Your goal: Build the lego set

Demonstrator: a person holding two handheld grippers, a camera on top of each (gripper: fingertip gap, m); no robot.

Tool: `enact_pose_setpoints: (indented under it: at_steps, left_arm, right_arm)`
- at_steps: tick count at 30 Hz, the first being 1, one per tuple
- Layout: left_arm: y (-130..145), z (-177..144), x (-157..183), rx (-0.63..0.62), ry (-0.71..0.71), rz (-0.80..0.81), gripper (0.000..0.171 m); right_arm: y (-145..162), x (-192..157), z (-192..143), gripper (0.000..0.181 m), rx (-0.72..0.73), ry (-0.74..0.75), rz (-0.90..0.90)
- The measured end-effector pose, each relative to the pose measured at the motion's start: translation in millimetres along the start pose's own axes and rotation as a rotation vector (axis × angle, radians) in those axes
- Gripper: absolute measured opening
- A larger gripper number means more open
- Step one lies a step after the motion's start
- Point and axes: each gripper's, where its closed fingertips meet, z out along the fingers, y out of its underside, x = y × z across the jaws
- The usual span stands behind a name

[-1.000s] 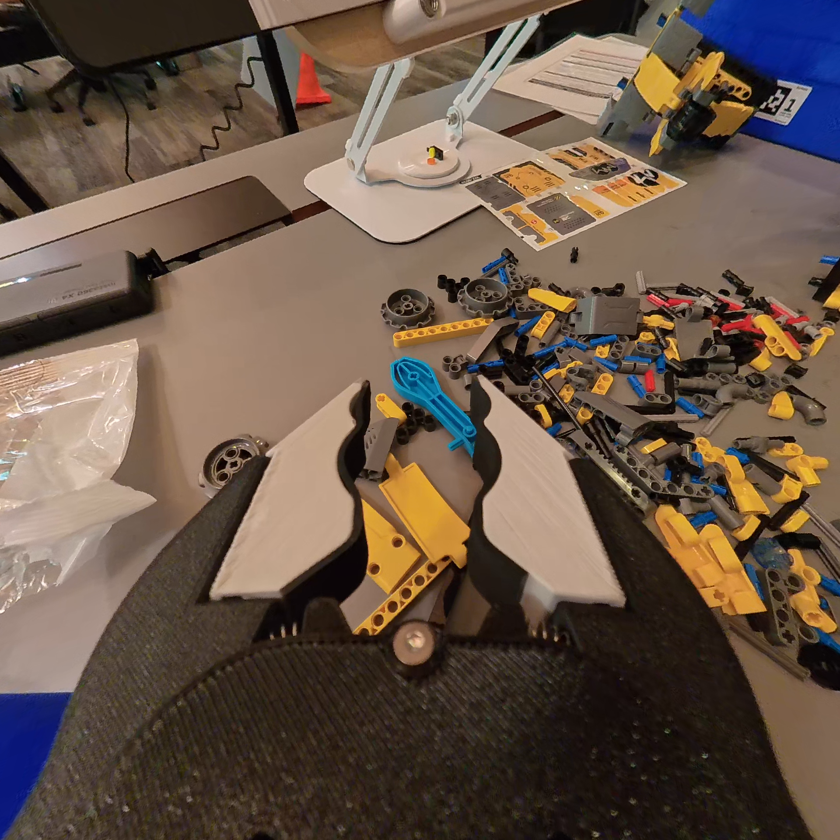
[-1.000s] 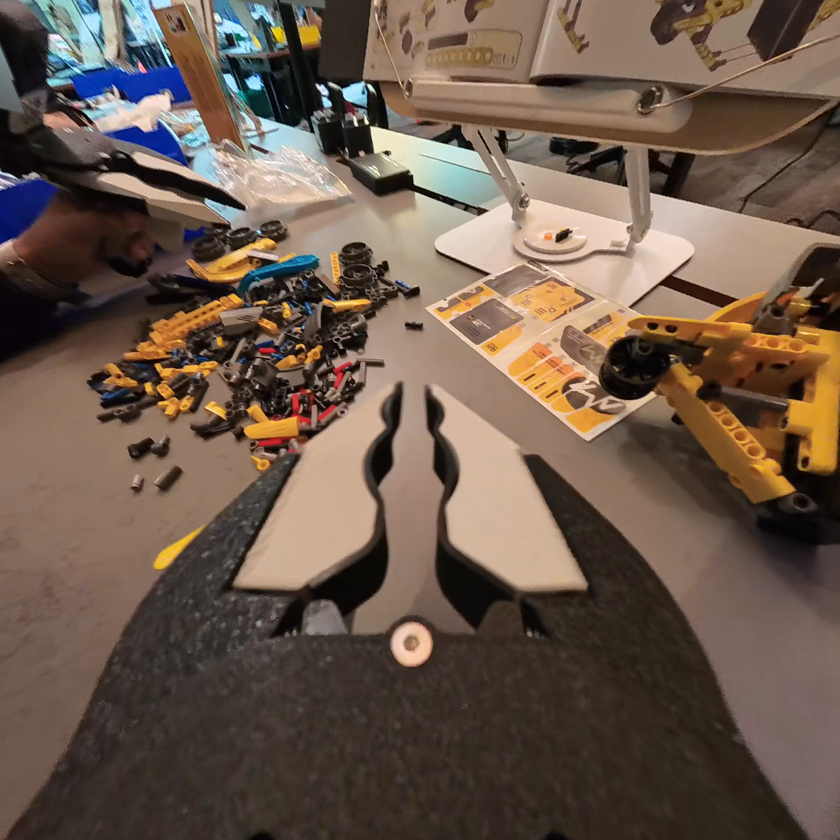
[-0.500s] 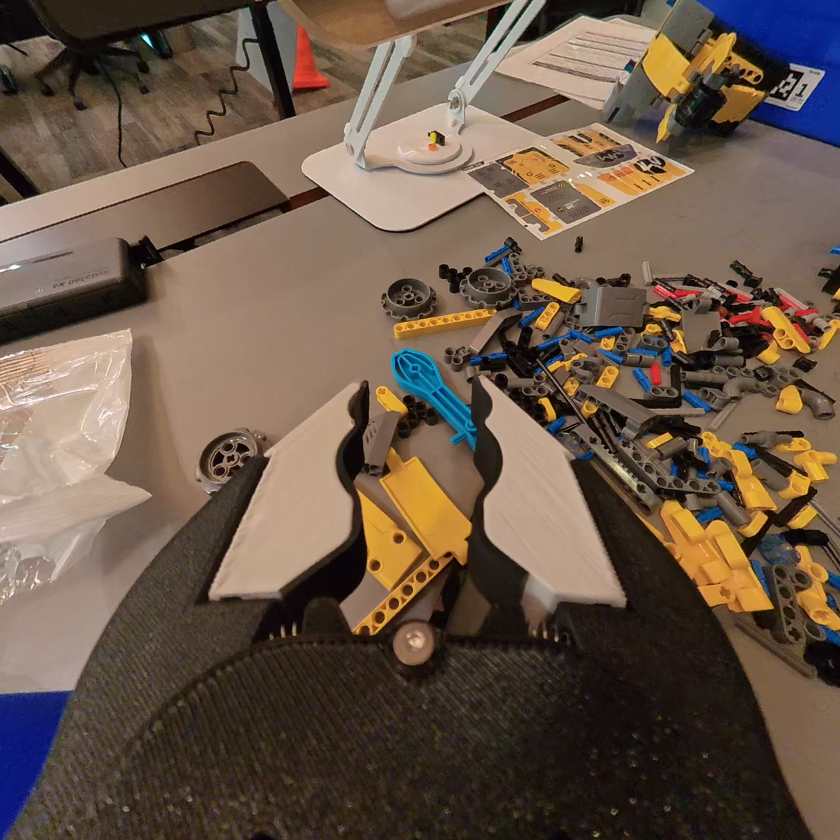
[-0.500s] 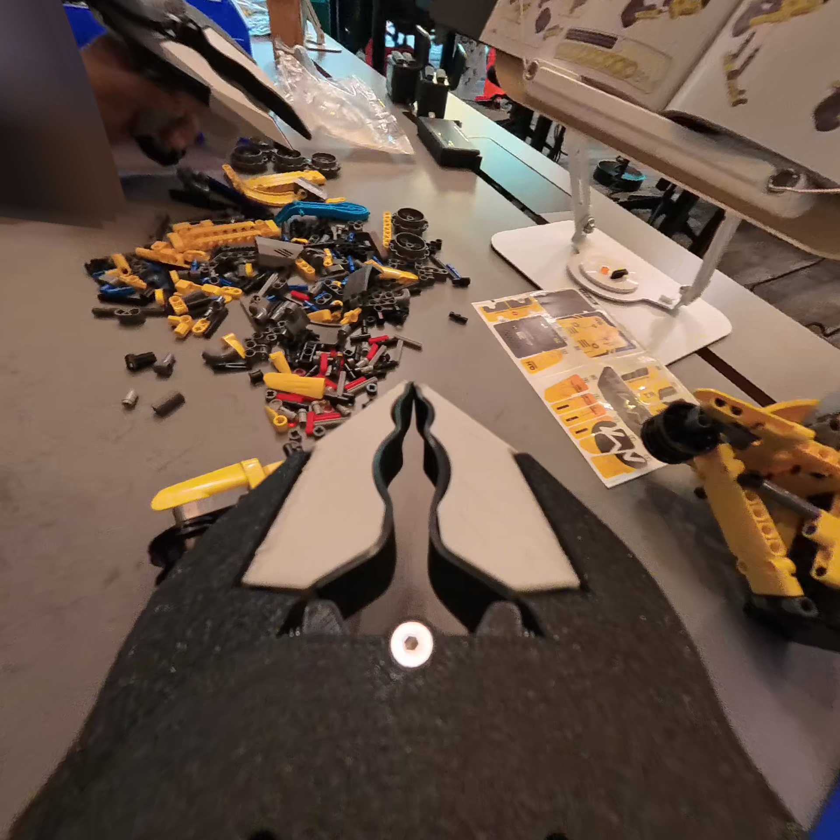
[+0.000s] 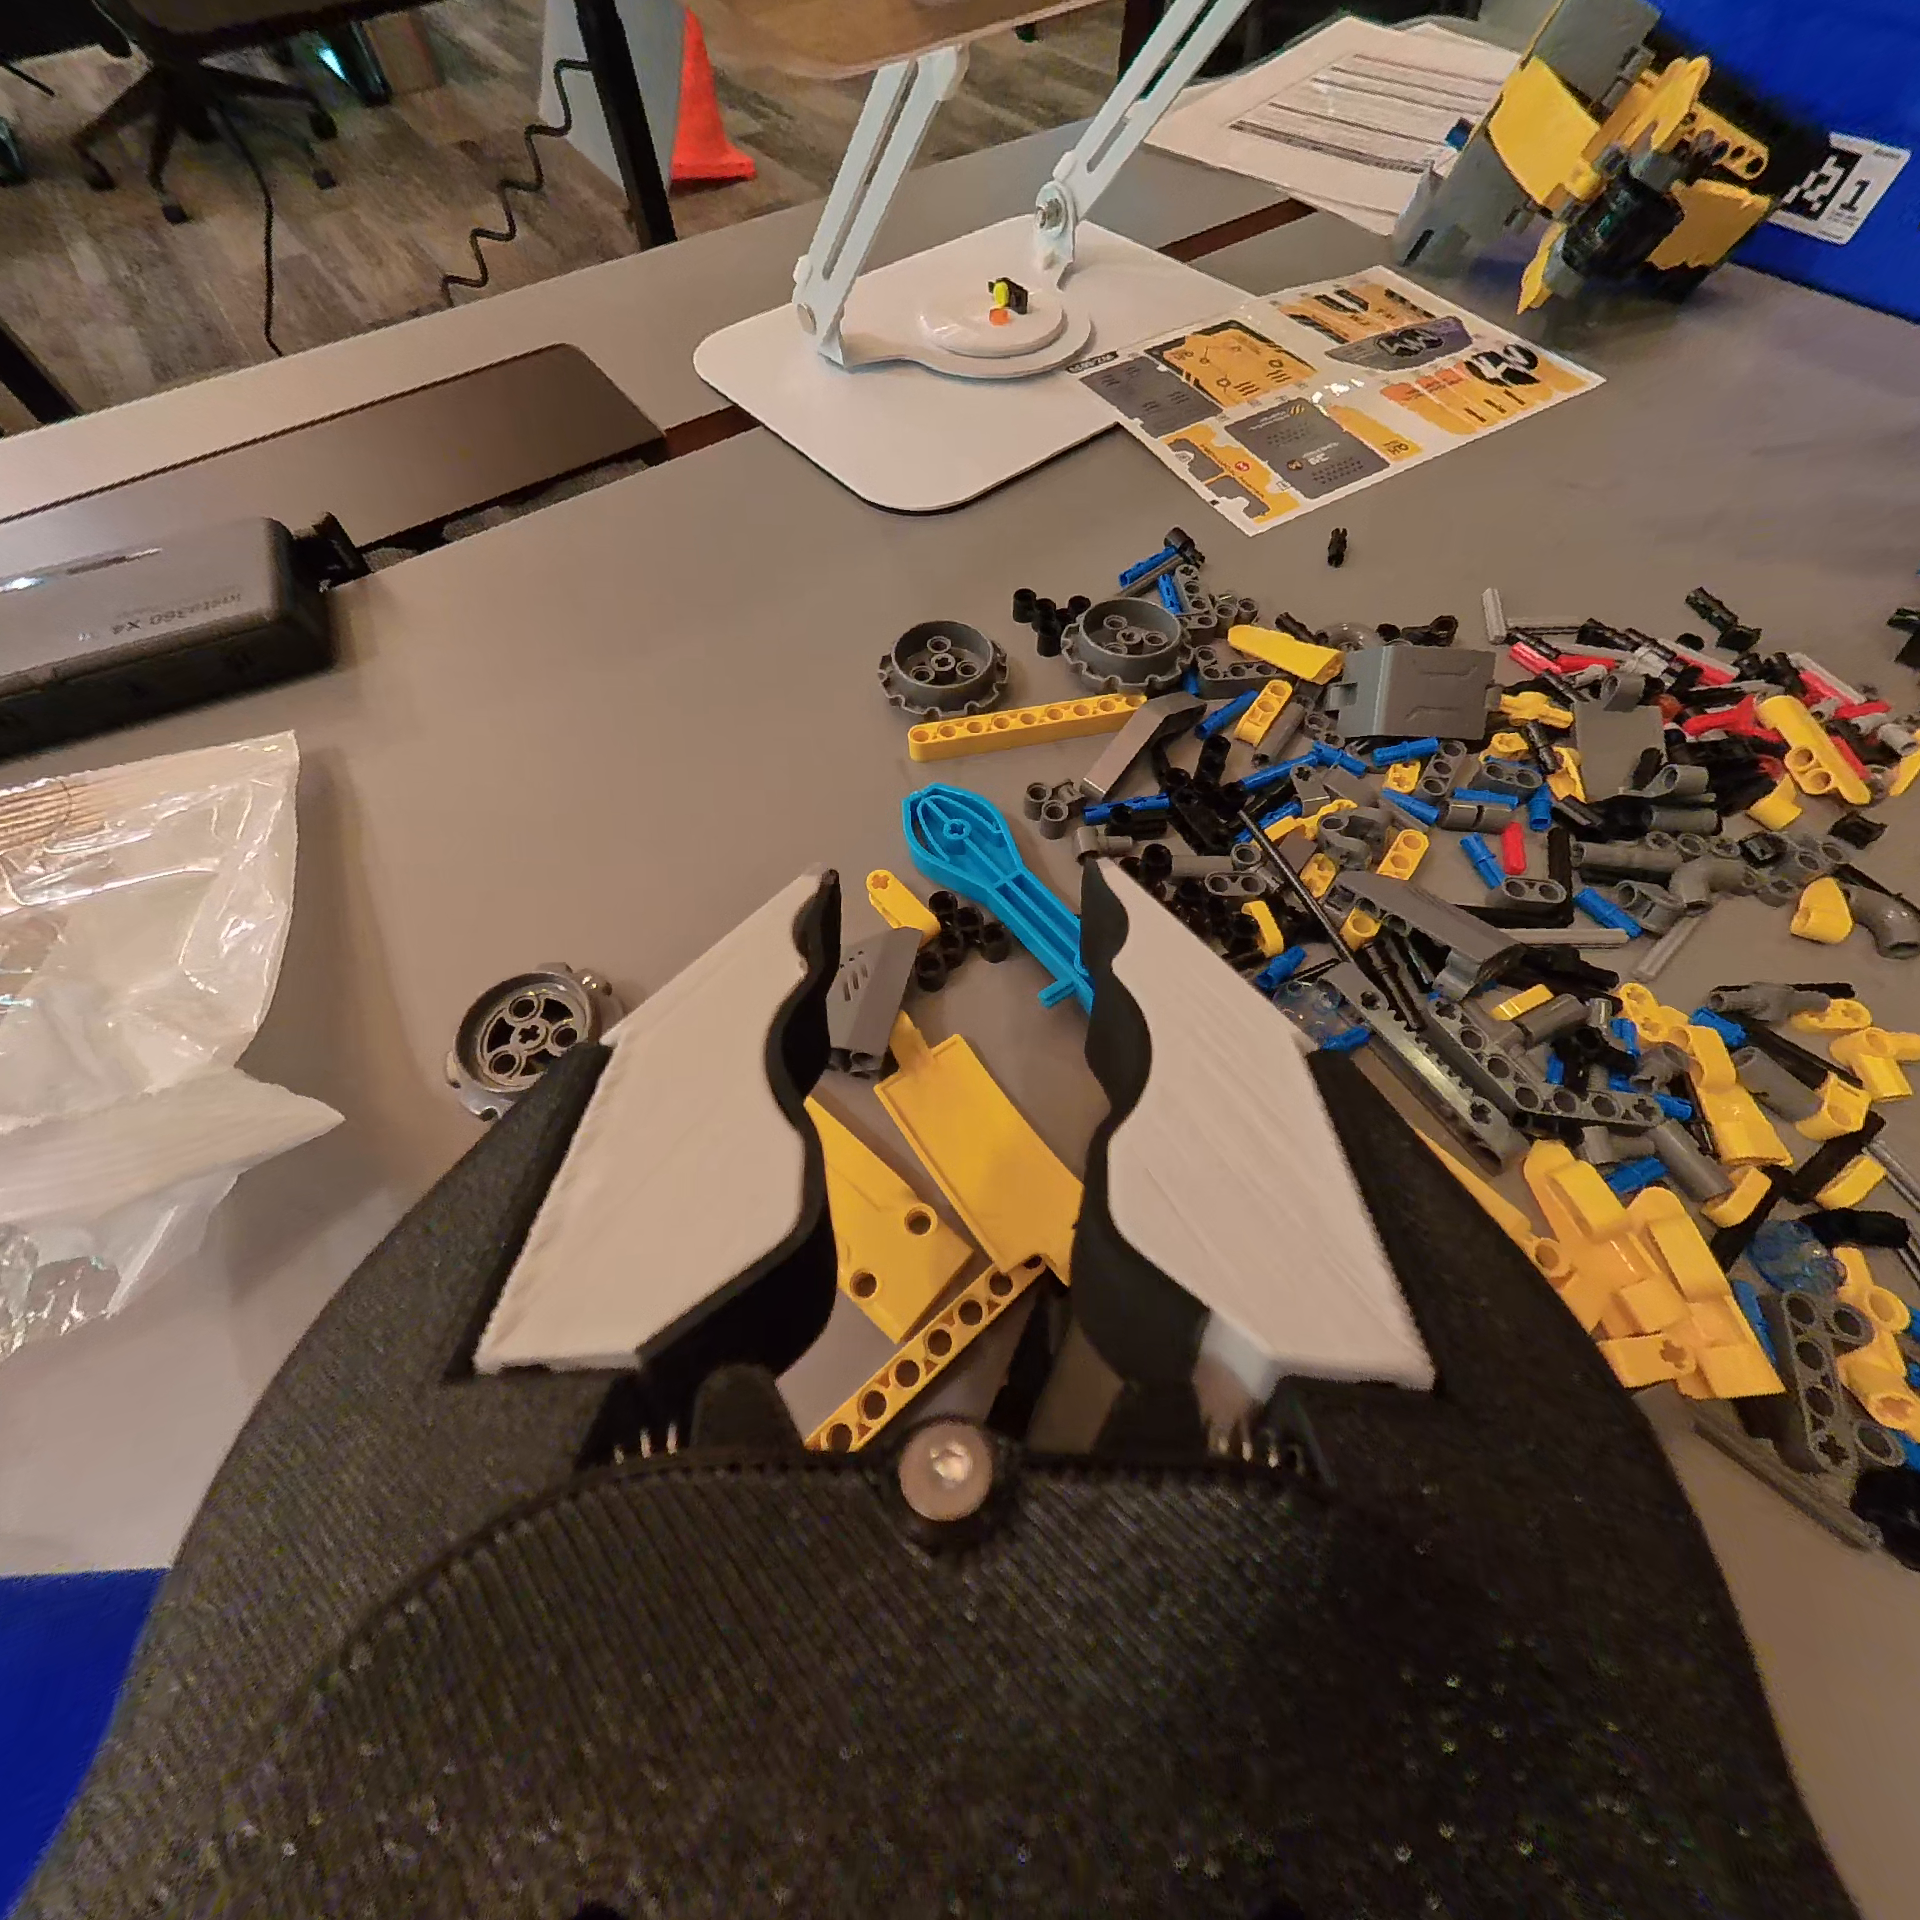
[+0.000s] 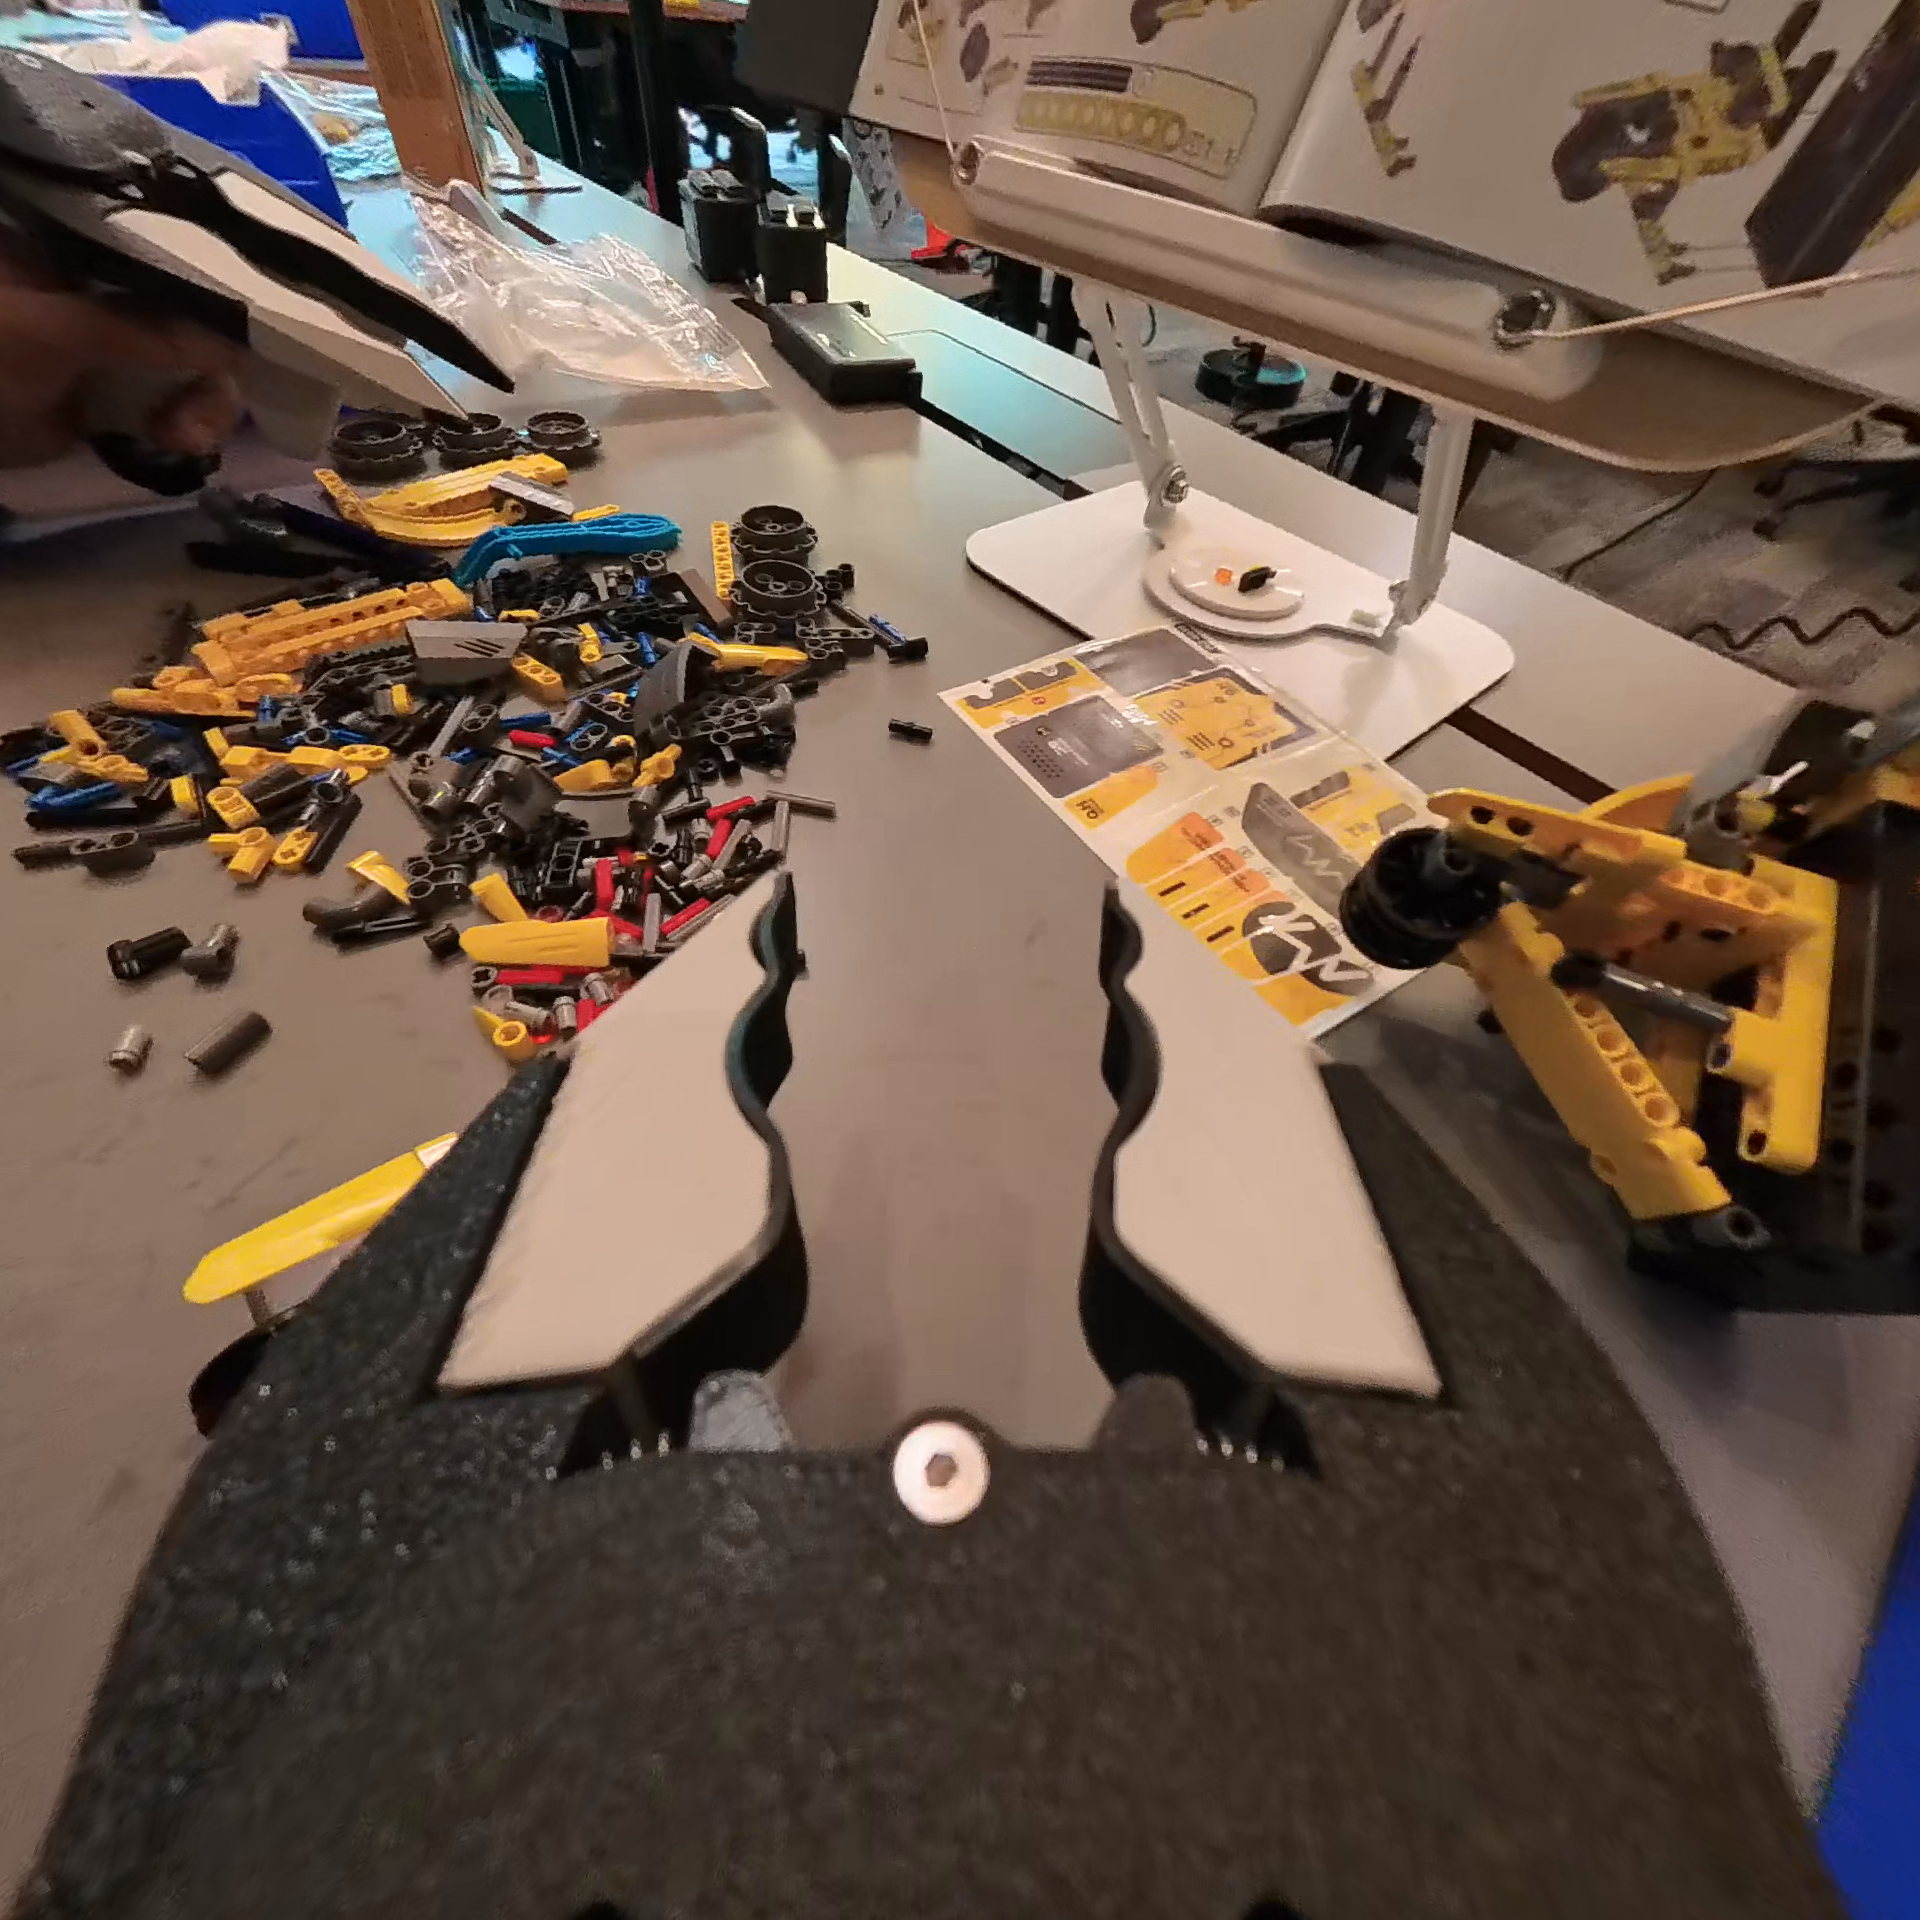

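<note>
My left gripper (image 5: 958,883) is open and empty, low over the near-left edge of a pile of small building parts (image 5: 1455,831) on a grey table (image 5: 623,727). Between its fingers lie flat yellow panels (image 5: 977,1132), a small grey panel (image 5: 873,987) and a blue lever tool (image 5: 977,862). My right gripper (image 6: 948,894) is open and empty over bare table, between the pile (image 6: 468,727) and a sticker sheet (image 6: 1174,769). A part-built yellow model (image 6: 1621,987) stands just right of it. The left gripper (image 6: 312,301) shows far left in the right wrist view.
A white stand base (image 5: 914,416) holds a booklet (image 6: 1455,125) above the table. A clear plastic bag (image 5: 125,935) and a dark flat box (image 5: 145,634) lie at the left. A grey wheel hub (image 5: 525,1029) sits by my left finger. A yellow curved piece (image 6: 312,1226) lies by my right gripper. My hands' fingertips stand some 35 cm from each other.
My right gripper has opened wide from nearly shut and shifted over the table. My left gripper has stayed open and moved only slightly over the yellow panels.
</note>
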Motion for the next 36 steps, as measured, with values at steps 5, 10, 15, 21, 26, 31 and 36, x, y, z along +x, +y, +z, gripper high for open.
enact_pose_setpoints:
  at_steps: [5,10,15,21,26,31,36]
  left_arm:
    - [1.3,1.0,0.8,-0.009,-0.001,0.01,0.044]
    - [1.4,1.0,1.1,-0.012,-0.001,0.013,0.044]
    - [2.1,1.7,1.5,-0.017,-0.004,0.017,0.044]
    - [3.7,2.6,2.0,-0.026,-0.004,0.022,0.044]
    - [4.3,2.6,1.3,-0.031,-0.007,0.022,0.044]
    - [5.2,3.2,1.4,-0.034,-0.004,0.018,0.044]
    - [4.6,3.2,-0.7,-0.031,-0.021,0.017,0.05]
  right_arm:
    - [4.2,2.3,2.2,0.059,-0.022,0.009,0.022]
    - [7.5,3.5,3.7,0.059,-0.043,0.018,0.027]
    - [8.8,6.2,3.3,0.059,-0.048,0.021,0.051]
    - [10.0,7.3,3.3,0.059,-0.054,0.021,0.066]
    - [10.9,6.8,3.9,0.059,-0.061,0.02,0.063]
    - [11.4,6.3,3.8,0.059,-0.065,0.02,0.061]
    - [12.0,6.7,3.8,0.059,-0.068,0.02,0.064]
